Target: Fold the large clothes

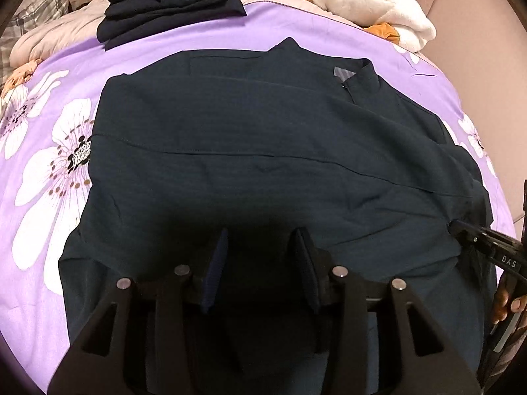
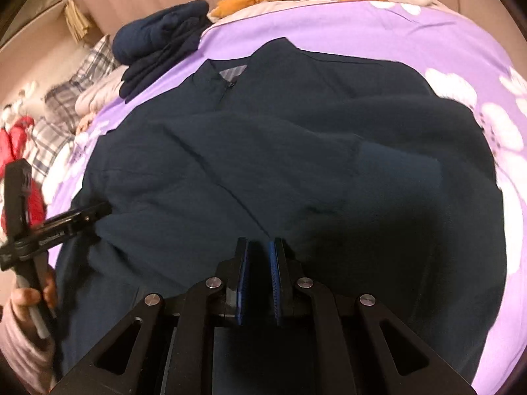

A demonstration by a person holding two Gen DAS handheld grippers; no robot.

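A dark navy jacket (image 1: 263, 138) with a stand collar and a zip lies spread flat on a purple flowered bedsheet (image 1: 49, 197). One sleeve with its ribbed cuff (image 2: 398, 171) is laid across the body. My left gripper (image 1: 260, 235) hovers over the jacket's near part, its jaws apart and nothing pinched between them. It also shows from the side as the left gripper (image 2: 103, 209), its tip at the jacket's left edge. My right gripper (image 2: 260, 243) has its blue pads almost together over the near hem; I see no cloth in the slit. In the left wrist view the right gripper (image 1: 459, 227) rests at the jacket's right edge.
A stack of folded dark clothes (image 1: 171, 6) sits at the back of the bed. A white and orange plush toy (image 1: 372, 10) lies at the back right. Plaid pillows (image 2: 66, 98) and a red item (image 2: 16, 144) lie to the left. A hand in a pink sleeve (image 2: 23, 326) holds the left gripper.
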